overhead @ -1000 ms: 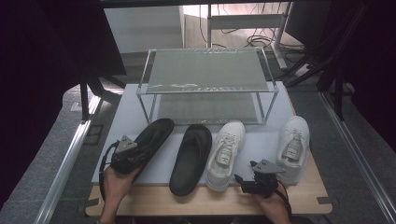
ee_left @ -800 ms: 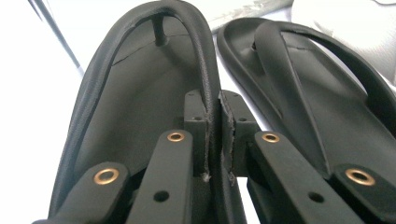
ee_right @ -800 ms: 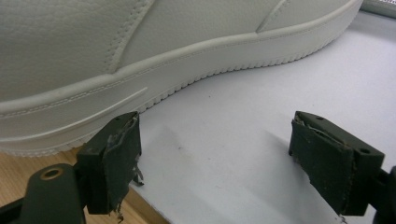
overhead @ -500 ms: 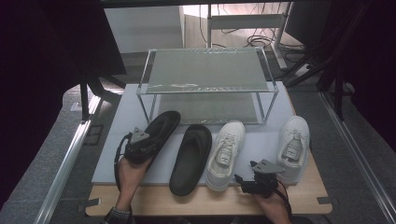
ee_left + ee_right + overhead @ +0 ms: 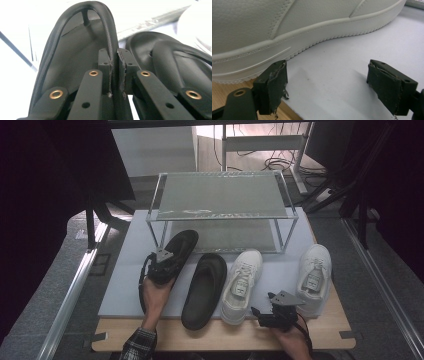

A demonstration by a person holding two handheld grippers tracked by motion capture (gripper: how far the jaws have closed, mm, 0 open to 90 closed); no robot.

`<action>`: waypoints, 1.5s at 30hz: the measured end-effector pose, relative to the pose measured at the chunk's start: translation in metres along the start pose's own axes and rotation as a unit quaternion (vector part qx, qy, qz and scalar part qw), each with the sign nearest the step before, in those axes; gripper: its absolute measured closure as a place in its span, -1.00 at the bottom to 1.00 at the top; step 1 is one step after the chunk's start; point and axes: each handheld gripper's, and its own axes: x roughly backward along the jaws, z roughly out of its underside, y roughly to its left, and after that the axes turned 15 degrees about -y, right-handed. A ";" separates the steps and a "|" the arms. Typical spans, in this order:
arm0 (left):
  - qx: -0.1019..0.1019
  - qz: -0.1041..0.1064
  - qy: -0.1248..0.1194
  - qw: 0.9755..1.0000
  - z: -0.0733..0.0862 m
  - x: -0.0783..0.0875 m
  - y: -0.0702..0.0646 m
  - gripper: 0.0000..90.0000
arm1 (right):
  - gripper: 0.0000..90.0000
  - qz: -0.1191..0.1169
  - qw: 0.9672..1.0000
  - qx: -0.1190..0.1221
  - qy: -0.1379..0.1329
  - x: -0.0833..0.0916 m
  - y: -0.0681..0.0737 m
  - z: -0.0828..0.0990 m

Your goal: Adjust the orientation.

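My left gripper (image 5: 164,259) is shut on the rim of a black slipper (image 5: 181,245), carrying it just in front of the wire rack's (image 5: 220,195) lower shelf. In the left gripper view the pads (image 5: 106,65) pinch the slipper's (image 5: 72,62) side wall. The second black slipper (image 5: 202,290) lies on the grey mat (image 5: 125,285), with a white sneaker (image 5: 242,282) beside it and another white sneaker (image 5: 314,272) farther right. My right gripper (image 5: 264,315) rests open at the table's front, between the sneakers. Its jaws (image 5: 332,75) stand wide over the mat next to a sneaker's sole (image 5: 287,30).
The two-tier metal rack stands at the back of the mat, its legs (image 5: 162,235) close to the held slipper. The wooden table edge (image 5: 225,337) runs along the front. Cables and furniture legs (image 5: 300,165) sit beyond the rack.
My left hand has carried the black slipper forward and to the right, toward the rack's lower shelf. The right gripper has stayed where it was.
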 end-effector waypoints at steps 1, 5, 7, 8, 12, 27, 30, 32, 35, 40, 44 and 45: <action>0.000 -0.003 -0.001 1.000 0.000 -0.003 -0.001 0.80 | -0.62 0.000 1.000 0.000 0.000 0.000 0.000 0.000; 0.001 -0.017 -0.002 1.000 -0.001 -0.013 -0.003 0.80 | -0.62 0.000 1.000 0.000 0.000 0.000 0.000 0.000; -0.005 -0.024 0.003 1.000 -0.001 -0.019 -0.004 0.80 | -0.62 0.000 1.000 0.000 0.000 0.000 0.000 0.000; -0.008 -0.027 0.007 1.000 -0.001 -0.022 -0.004 0.80 | -0.62 0.000 1.000 0.000 0.000 0.000 0.000 0.000; -0.001 -0.021 0.024 1.000 0.001 -0.035 -0.003 0.79 | -0.62 0.000 1.000 0.000 0.000 0.000 0.000 0.000; 0.051 0.049 0.014 0.997 0.003 -0.010 0.011 0.56 | -0.62 -0.002 1.000 -0.001 -0.001 0.000 0.000 0.000; 0.059 0.045 0.018 0.997 0.008 0.006 0.017 0.61 | -0.62 -0.001 1.000 -0.001 0.000 0.000 0.000 0.000; 0.060 0.043 0.014 0.997 0.011 0.018 0.022 0.75 | -0.62 -0.001 1.000 -0.001 0.000 0.000 0.000 0.000; 0.057 0.043 0.012 0.997 0.017 0.037 0.027 0.90 | -0.62 0.000 1.000 0.000 0.000 0.000 0.000 0.000; 0.044 0.045 0.015 0.998 0.029 0.065 0.031 0.99 | -0.62 0.000 1.000 0.000 0.000 0.000 0.000 0.000; 0.039 0.049 0.020 0.998 0.045 0.083 0.030 0.99 | -0.62 0.000 1.000 0.000 0.000 0.000 0.000 0.000; 0.037 0.048 0.024 0.998 0.050 0.087 0.029 0.99 | -0.62 0.000 1.000 0.000 0.000 0.000 0.000 0.000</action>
